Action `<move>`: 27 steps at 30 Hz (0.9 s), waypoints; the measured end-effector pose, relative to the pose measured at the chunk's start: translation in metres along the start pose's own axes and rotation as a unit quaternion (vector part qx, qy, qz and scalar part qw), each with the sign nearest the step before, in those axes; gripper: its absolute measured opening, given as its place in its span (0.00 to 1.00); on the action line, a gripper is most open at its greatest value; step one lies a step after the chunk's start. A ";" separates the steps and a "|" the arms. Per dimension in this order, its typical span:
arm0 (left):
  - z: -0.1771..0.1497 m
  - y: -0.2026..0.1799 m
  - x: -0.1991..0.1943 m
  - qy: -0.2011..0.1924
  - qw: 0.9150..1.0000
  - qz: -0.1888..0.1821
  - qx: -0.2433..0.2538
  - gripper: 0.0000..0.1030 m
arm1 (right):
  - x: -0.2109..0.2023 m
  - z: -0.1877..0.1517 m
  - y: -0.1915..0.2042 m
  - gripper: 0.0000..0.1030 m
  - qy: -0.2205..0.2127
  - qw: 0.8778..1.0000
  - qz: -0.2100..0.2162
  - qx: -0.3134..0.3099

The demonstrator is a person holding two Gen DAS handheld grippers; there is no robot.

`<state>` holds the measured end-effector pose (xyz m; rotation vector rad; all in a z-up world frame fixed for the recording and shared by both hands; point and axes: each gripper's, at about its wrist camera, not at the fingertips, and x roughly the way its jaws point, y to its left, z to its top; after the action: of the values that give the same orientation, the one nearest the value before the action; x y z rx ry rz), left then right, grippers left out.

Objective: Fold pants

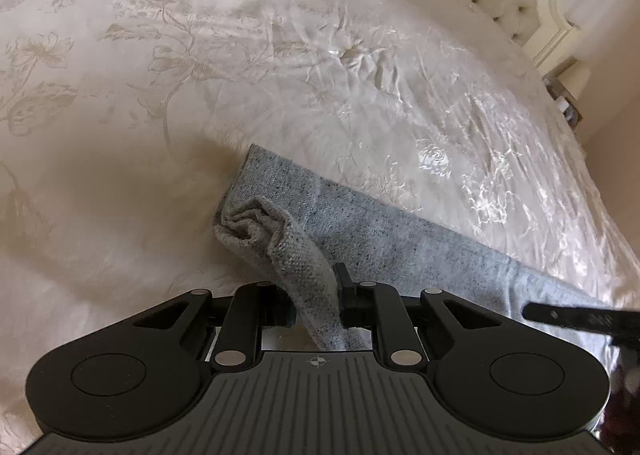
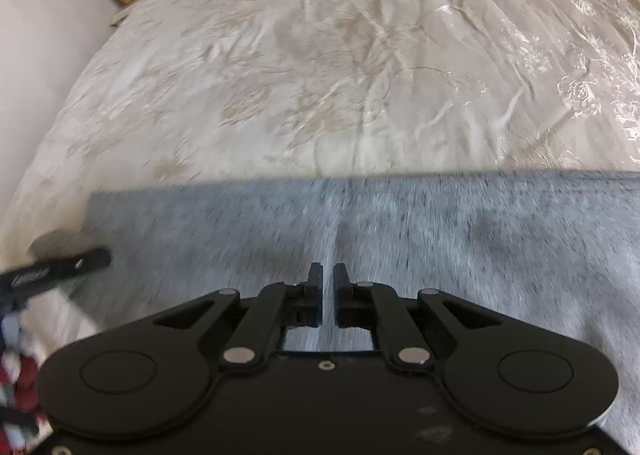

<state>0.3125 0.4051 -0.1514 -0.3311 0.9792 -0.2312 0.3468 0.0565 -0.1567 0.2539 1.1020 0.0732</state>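
**Left tongs hold a pants corner; right tongs nearly closed over the cloth**

The left gripper point(image 1: 316, 295) is clamped on a raised corner of the grey pants point(image 1: 400, 239), the fabric curling up between its fingers toward 11 o'clock. From there the garment's long axis runs away toward 4 o'clock across the cream bedspread point(image 1: 200, 75).

The right gripper point(image 2: 328, 291) has its fingers drawn narrow, a slim gap between them; whether cloth is pinched there I cannot tell, since the view is blurred. The pants fill its foreground, their far edge running from 9 to 3 o'clock.

The left hand has the nearer hold on the end, so I judge the fold is led from there along the long axis.
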 end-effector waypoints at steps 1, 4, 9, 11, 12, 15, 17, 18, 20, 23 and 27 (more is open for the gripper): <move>0.000 0.001 0.003 0.004 1.000 -0.002 -0.006 0.16 | 0.005 0.004 0.001 0.07 0.000 1.000 -0.008 -0.001; -0.005 0.012 0.014 0.025 0.999 -0.008 -0.046 0.19 | 0.024 0.010 0.000 0.07 0.018 0.999 -0.031 0.006; -0.016 0.023 0.022 0.014 0.993 -0.060 -0.105 0.54 | 0.043 0.014 -0.004 0.05 0.034 0.998 -0.040 0.022; -0.017 0.019 0.024 0.004 0.990 -0.077 -0.115 0.81 | 0.043 0.015 -0.004 0.07 0.034 0.999 -0.035 0.017; -0.016 0.015 0.026 0.002 0.990 -0.078 -0.115 0.84 | 0.042 0.014 -0.005 0.10 0.033 0.999 -0.029 0.016; -0.010 0.005 0.032 -0.002 0.993 -0.066 -0.103 0.74 | 0.031 0.013 -0.009 0.18 0.024 0.999 -0.008 0.024; -0.004 -0.001 0.027 -0.013 0.996 -0.038 -0.085 0.10 | 0.019 0.010 -0.011 0.24 0.017 1.000 -0.002 0.024; -0.001 -0.004 0.024 -0.015 0.997 -0.020 -0.077 0.10 | 0.011 0.007 -0.011 0.26 0.013 1.000 0.000 0.021; 0.002 -0.008 0.015 -0.026 0.997 -0.020 -0.071 0.10 | -0.005 -0.003 -0.012 0.27 0.006 1.000 0.005 0.011; 0.007 -0.027 -0.006 -0.053 0.998 -0.005 -0.023 0.10 | -0.028 -0.020 -0.019 0.27 0.001 1.000 0.007 0.008; 0.014 -0.068 -0.036 -0.094 0.995 -0.007 0.033 0.10 | -0.051 -0.044 -0.040 0.28 -0.003 1.000 0.011 0.026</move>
<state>0.3025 0.3561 -0.0908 -0.2934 0.7813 -0.2398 0.2825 0.0161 -0.1407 0.3128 1.0963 0.0635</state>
